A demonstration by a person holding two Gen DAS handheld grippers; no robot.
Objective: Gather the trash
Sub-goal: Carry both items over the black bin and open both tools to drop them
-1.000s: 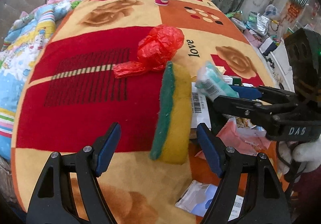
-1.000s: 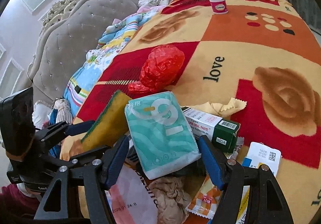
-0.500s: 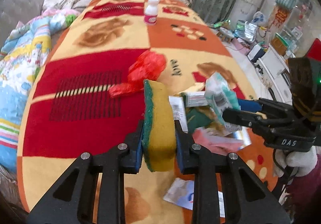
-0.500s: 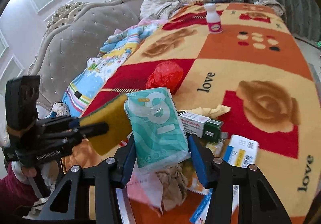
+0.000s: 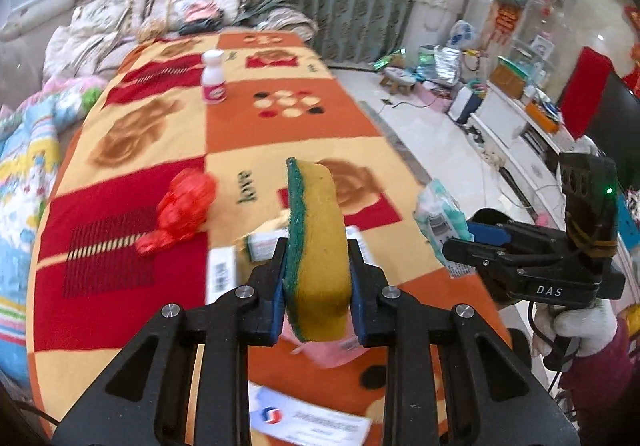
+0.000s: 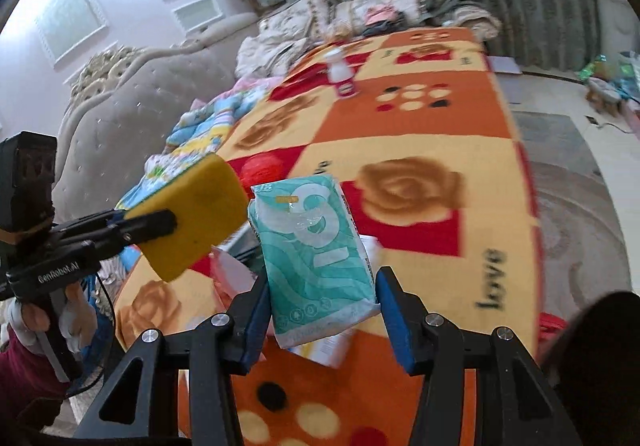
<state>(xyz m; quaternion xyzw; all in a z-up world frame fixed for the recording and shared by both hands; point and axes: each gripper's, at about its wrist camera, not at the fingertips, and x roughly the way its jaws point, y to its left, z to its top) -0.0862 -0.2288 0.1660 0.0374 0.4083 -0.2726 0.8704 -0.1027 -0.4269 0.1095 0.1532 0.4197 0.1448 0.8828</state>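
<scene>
A: What does the left wrist view show?

B: The left tongs [image 5: 318,286] are clamped on a yellow sponge [image 5: 316,246] with a green scouring face, held on edge above the blanket [image 5: 280,126]. Under it lie a red plastic bag [image 5: 182,212], a white bottle [image 5: 213,76] far off and paper scraps [image 5: 312,420] near the bottom. At the right, a gloved hand [image 5: 574,326] carries the right tongs [image 5: 460,236], which grip a teal tissue pack [image 5: 438,212].

A: And the right wrist view?

B: The right tongs [image 6: 322,306] pinch the teal tissue pack [image 6: 316,258] by its lower sides, lifted clear of the blanket [image 6: 420,126]. The left tongs [image 6: 160,220] hold the yellow sponge [image 6: 192,216] just beside it, to the left. The litter under the pack is blurred.
</scene>
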